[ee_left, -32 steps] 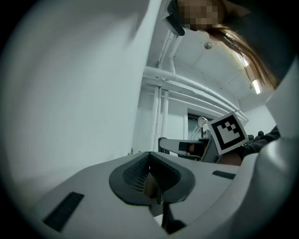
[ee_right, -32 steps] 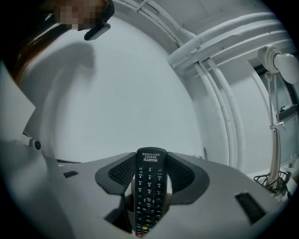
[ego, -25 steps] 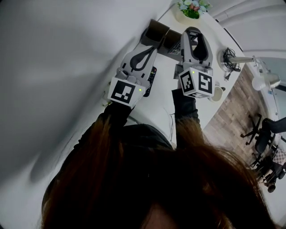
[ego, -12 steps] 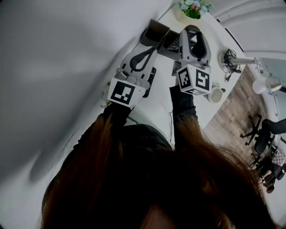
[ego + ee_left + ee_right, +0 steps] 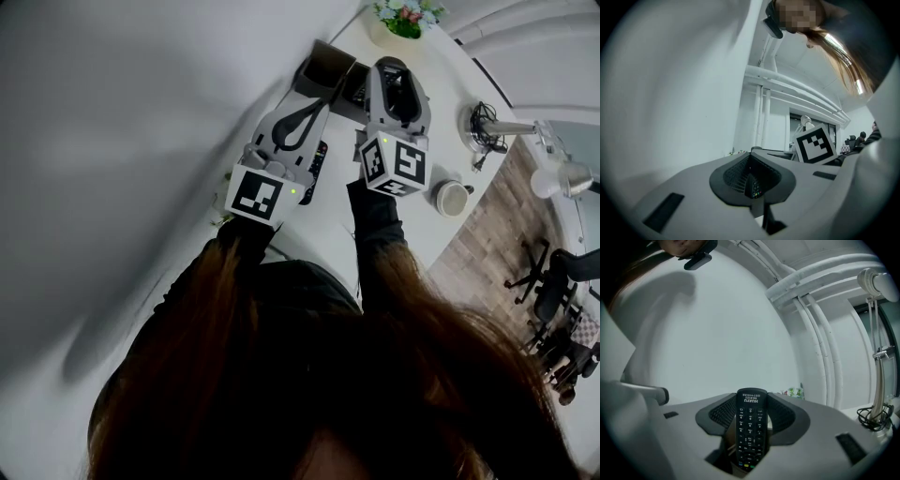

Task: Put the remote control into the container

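A black remote control [image 5: 751, 427] stands upright between the pads of my right gripper [image 5: 751, 404], which is shut on it. In the head view the right gripper [image 5: 389, 73] hovers close beside the brown open container [image 5: 323, 64] at the table's far end. My left gripper [image 5: 302, 114] rests to the left with its jaws together, and a second black remote [image 5: 318, 161] lies on the table along its right side. In the left gripper view the left gripper [image 5: 751, 172] shows only a thin slit, with a few coloured dots deep inside it.
A flower pot [image 5: 403, 19] stands behind the container. A mug [image 5: 453, 197] and a bundle of cables [image 5: 483, 122] sit near the right edge of the white table [image 5: 323, 239]. A white wall runs along the left.
My right gripper has moved left and a little farther away with the remote, closer to the container. The left gripper has stayed where it was.
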